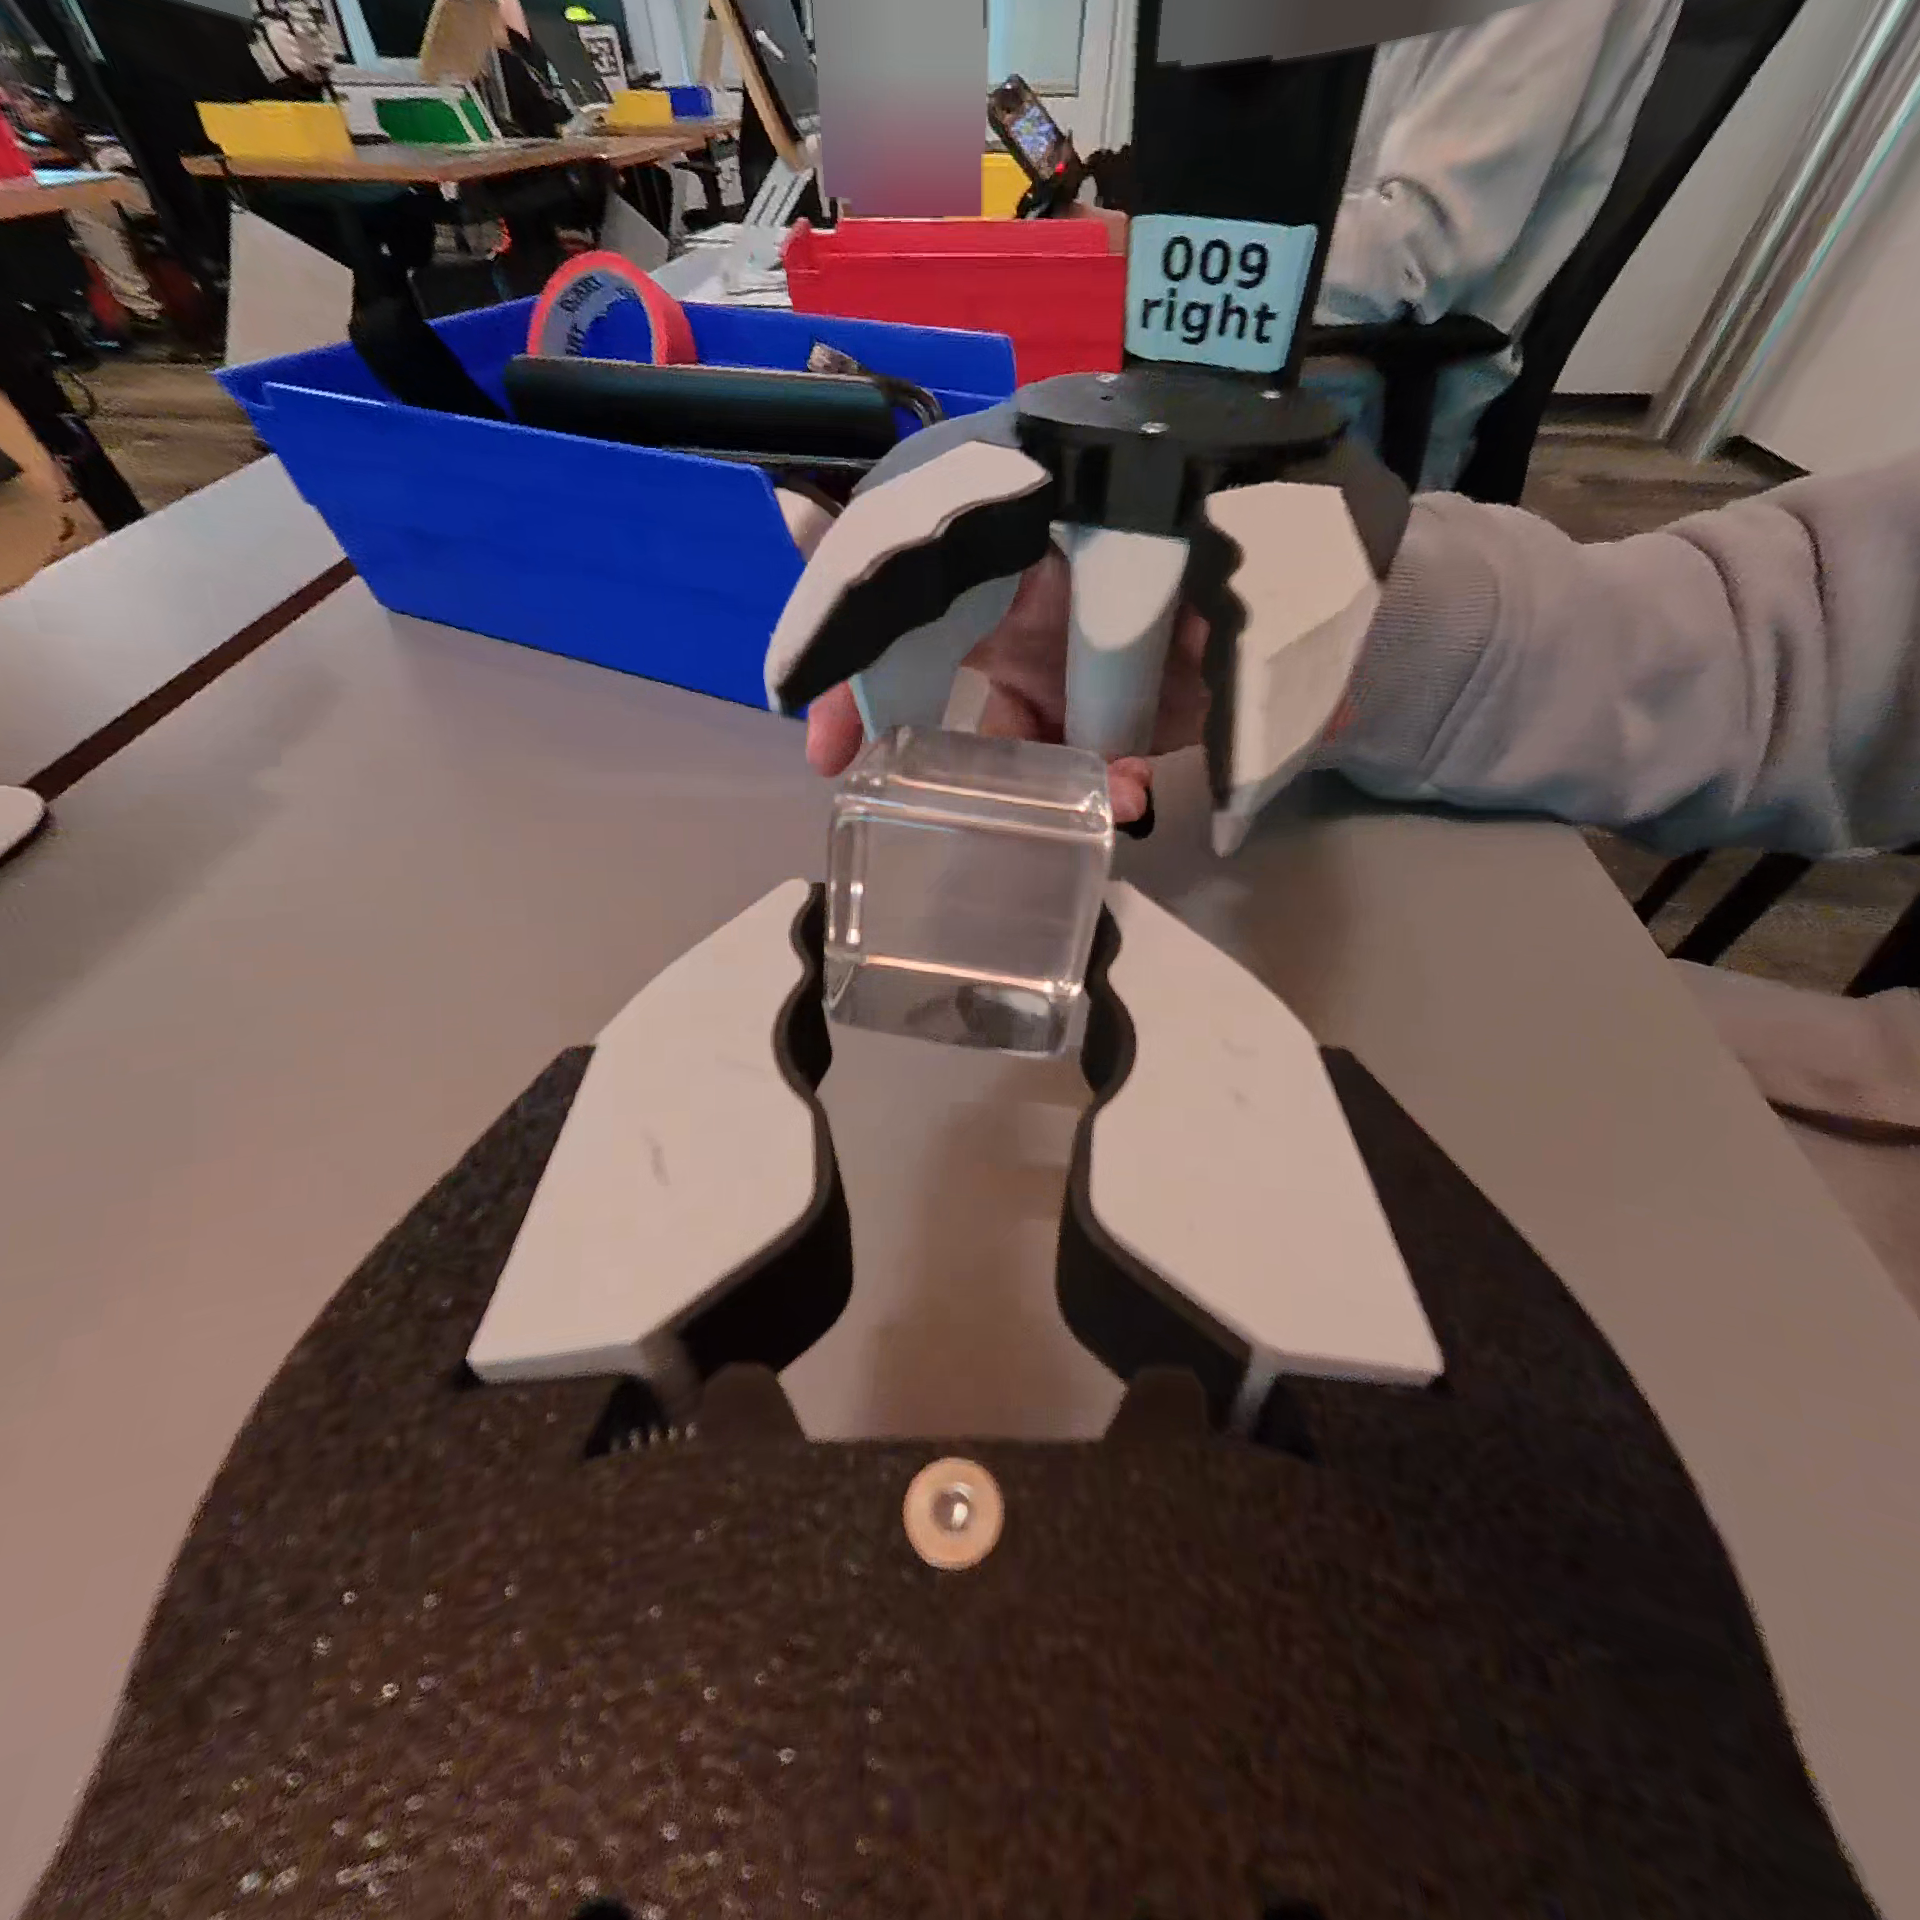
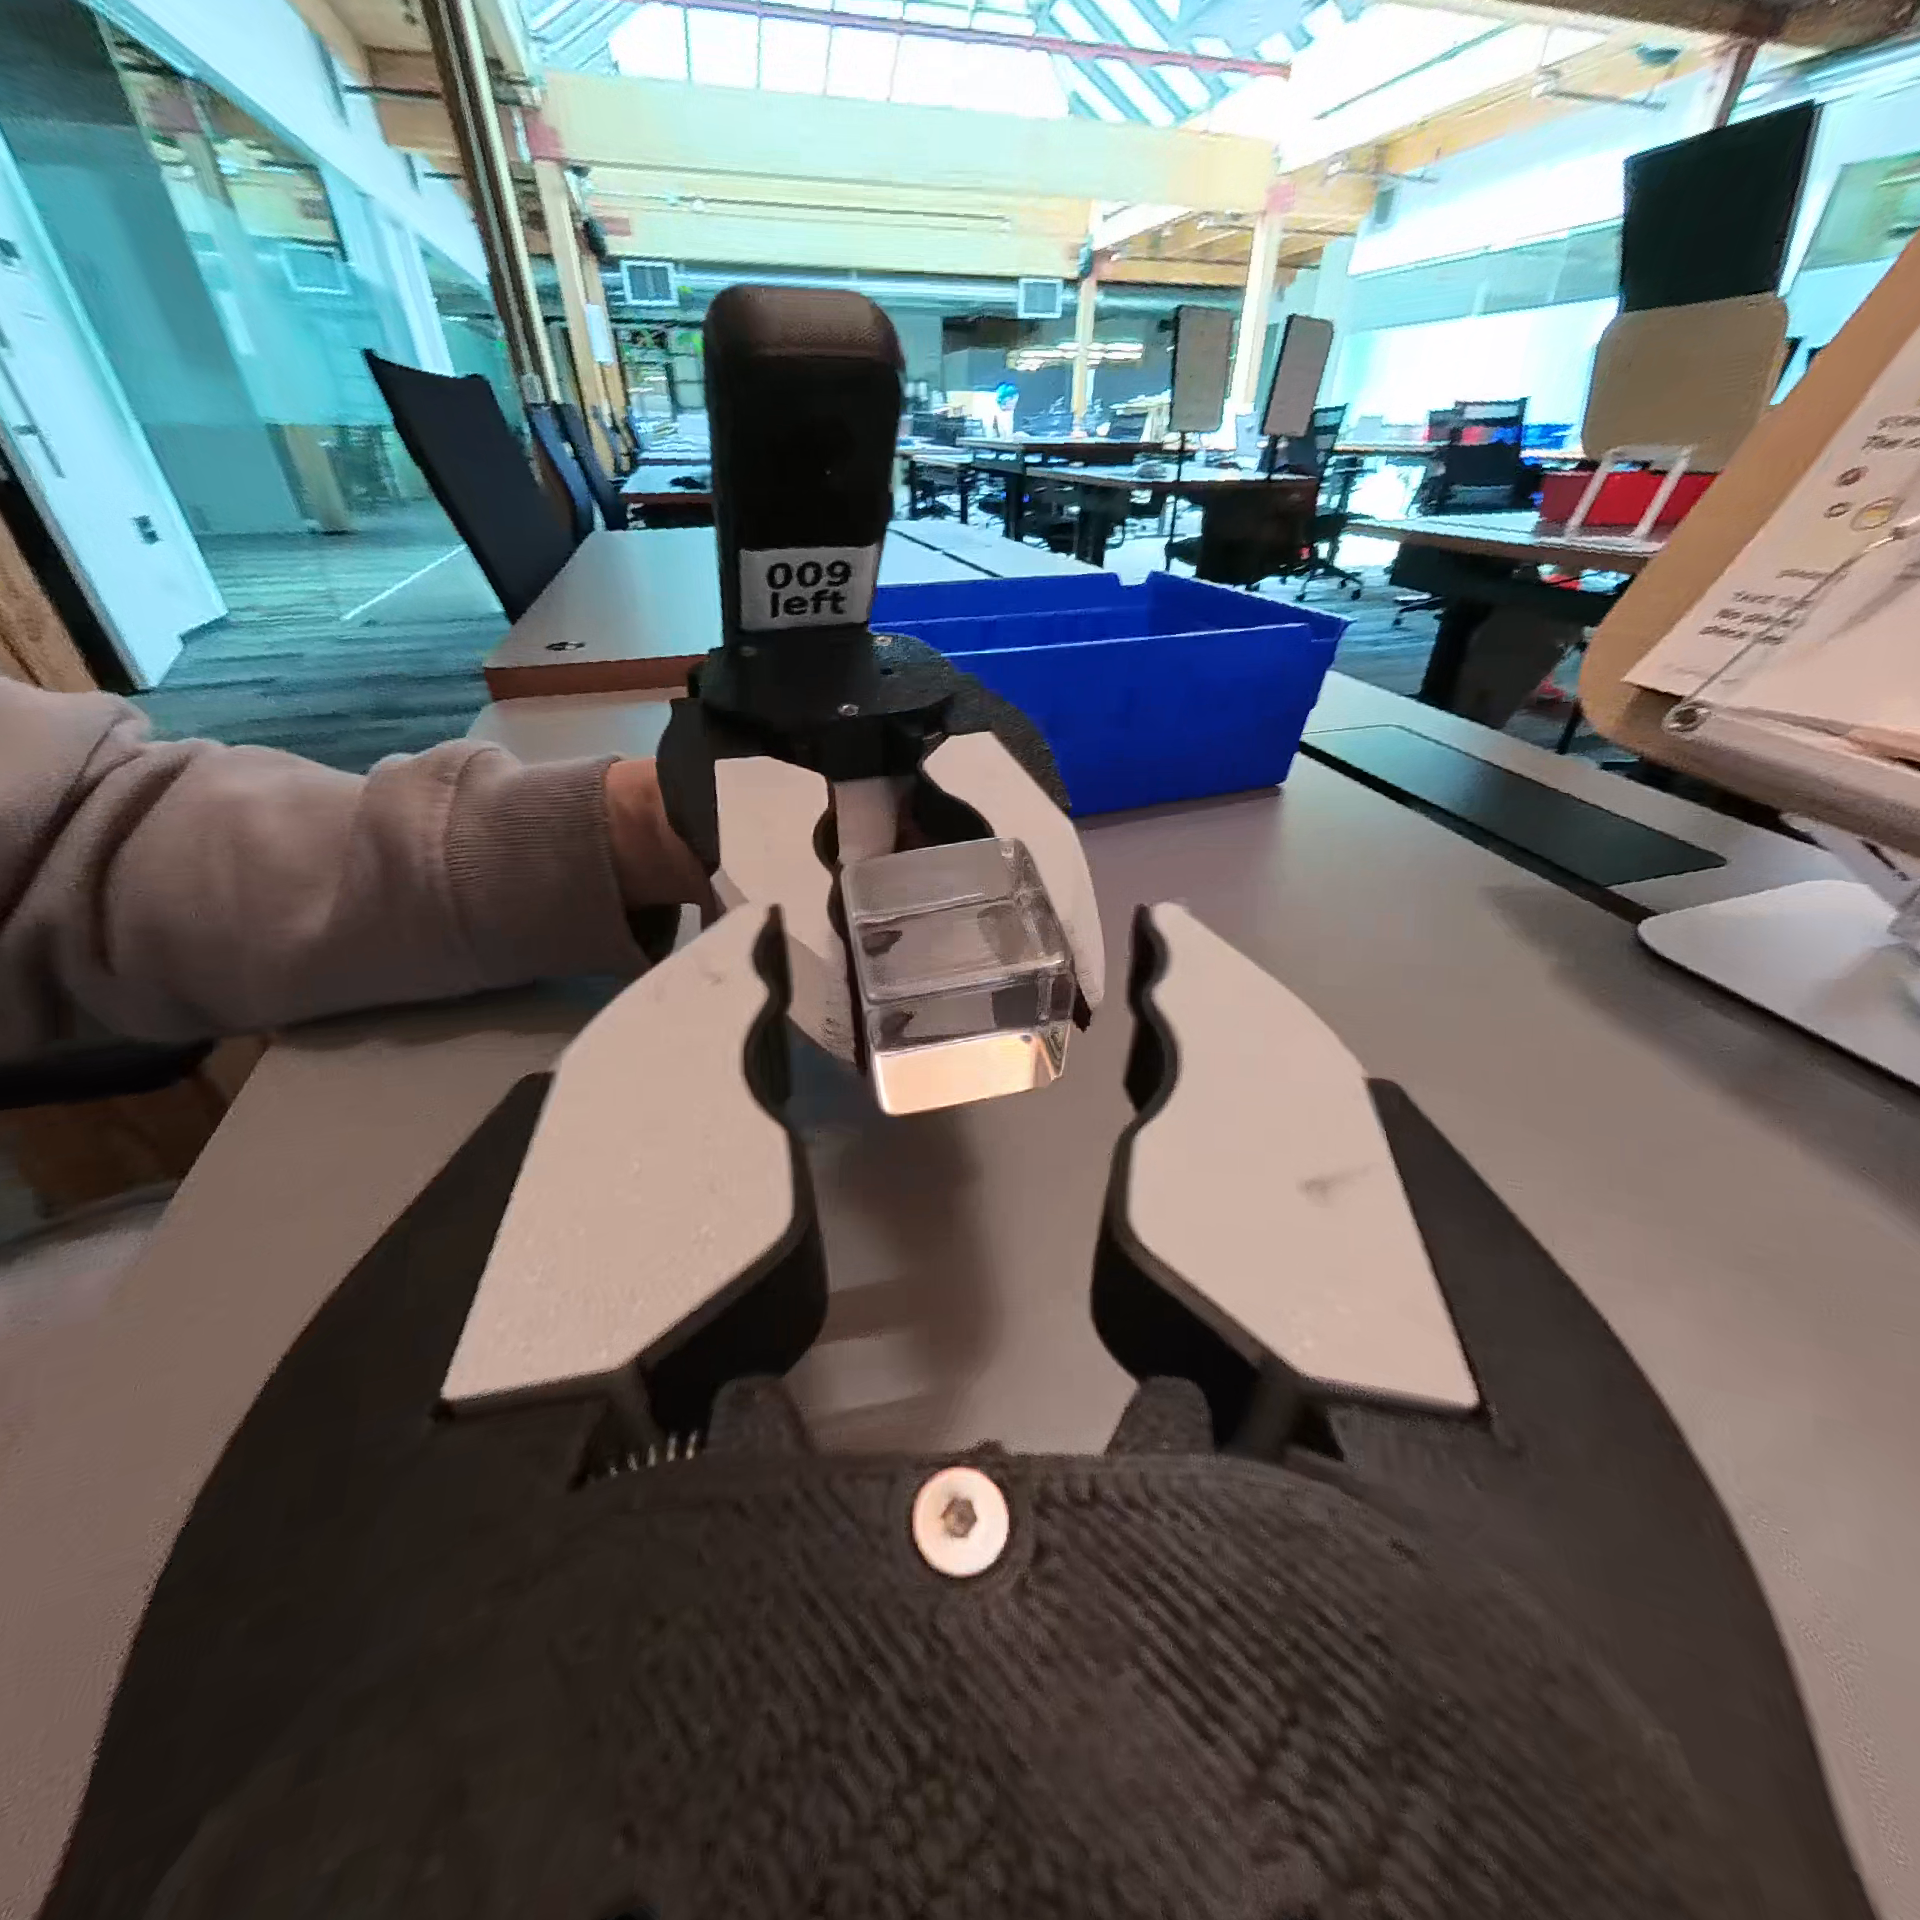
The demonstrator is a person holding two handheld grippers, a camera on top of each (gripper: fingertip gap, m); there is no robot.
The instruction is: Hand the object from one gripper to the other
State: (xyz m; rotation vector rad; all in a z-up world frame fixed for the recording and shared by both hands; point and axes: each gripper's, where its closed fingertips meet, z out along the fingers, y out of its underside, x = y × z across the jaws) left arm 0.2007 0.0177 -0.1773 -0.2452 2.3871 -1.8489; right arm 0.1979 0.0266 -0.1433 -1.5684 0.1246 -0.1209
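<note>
two hand-held grippers face each other above the grey surface (image 1: 312, 935). left hand-held gripper (image 1: 956, 966) pinches the clear cube (image 1: 966, 914) at its fingertips, off the surface. right hand-held gripper (image 2: 951, 997) is spread, fingers flanking the cube but apart from it. risk: cube sits only at the very tips and looks smooth, so a release before the right fingers press in, or an off-centre bite, would likely drop it. blue bin (image 1: 540, 520) sits behind.

Left claw (image 1: 956, 935) clamped; right claw (image 2: 956, 966) spread wide, facing it, tips near.
</note>
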